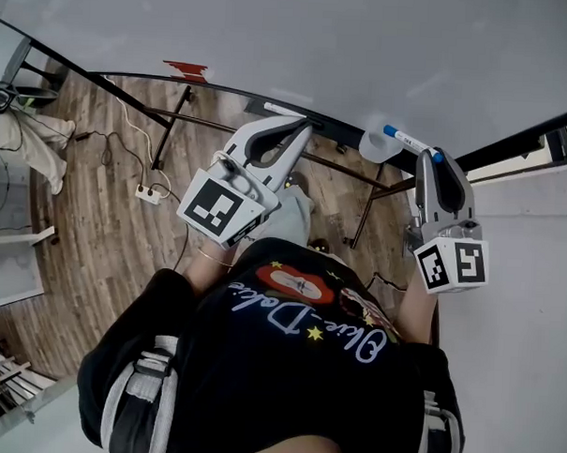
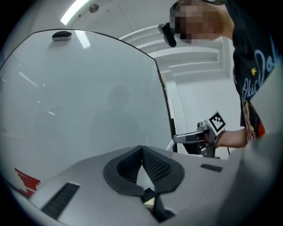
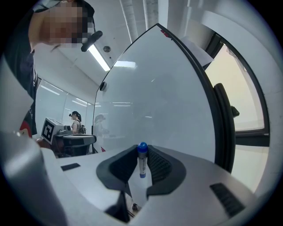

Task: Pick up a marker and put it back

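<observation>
A white marker with blue ends (image 1: pixel 406 140) sticks out of my right gripper (image 1: pixel 435 157) toward the whiteboard (image 1: pixel 320 44). In the right gripper view the marker (image 3: pixel 142 161) stands upright between the black pads, blue cap on top, and my right gripper (image 3: pixel 142 150) is shut on it close to the board (image 3: pixel 154 97). My left gripper (image 1: pixel 300 130) points at the board's lower edge. In its own view my left gripper (image 2: pixel 142 149) is shut, tips touching, with nothing held. A white cup-like holder (image 1: pixel 374 146) sits on the board's edge, just left of the marker.
The board's dark tray (image 1: pixel 270 108) carries a white object (image 1: pixel 284 110). Stand legs (image 1: pixel 172 127) and a power strip (image 1: pixel 149 193) are on the wood floor below. A dark window frame (image 3: pixel 223 114) rises right of the board. Another person (image 3: pixel 76 121) stands far off.
</observation>
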{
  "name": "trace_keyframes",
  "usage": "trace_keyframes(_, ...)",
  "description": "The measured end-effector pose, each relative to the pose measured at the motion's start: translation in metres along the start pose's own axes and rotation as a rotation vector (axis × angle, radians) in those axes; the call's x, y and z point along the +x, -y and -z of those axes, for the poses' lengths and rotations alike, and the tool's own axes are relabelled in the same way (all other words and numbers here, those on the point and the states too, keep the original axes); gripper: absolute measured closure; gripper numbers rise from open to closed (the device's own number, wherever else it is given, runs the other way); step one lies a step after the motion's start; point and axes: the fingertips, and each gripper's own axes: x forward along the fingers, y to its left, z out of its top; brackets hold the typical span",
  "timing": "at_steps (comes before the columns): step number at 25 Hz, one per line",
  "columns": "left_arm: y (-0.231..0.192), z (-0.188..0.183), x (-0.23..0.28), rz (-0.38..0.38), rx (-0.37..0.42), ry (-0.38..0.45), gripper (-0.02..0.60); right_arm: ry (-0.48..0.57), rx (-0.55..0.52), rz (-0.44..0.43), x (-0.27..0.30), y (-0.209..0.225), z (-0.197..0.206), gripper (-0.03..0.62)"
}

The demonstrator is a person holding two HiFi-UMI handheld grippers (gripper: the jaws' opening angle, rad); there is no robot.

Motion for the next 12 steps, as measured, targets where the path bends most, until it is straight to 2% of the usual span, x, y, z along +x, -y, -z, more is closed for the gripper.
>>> trace_keyframes(12,-0.008,0.009,-0.001,-0.019,-0.009,-0.027,0.578,-0.082,0.011,-0.003,0.019,0.000,0.030,0.526)
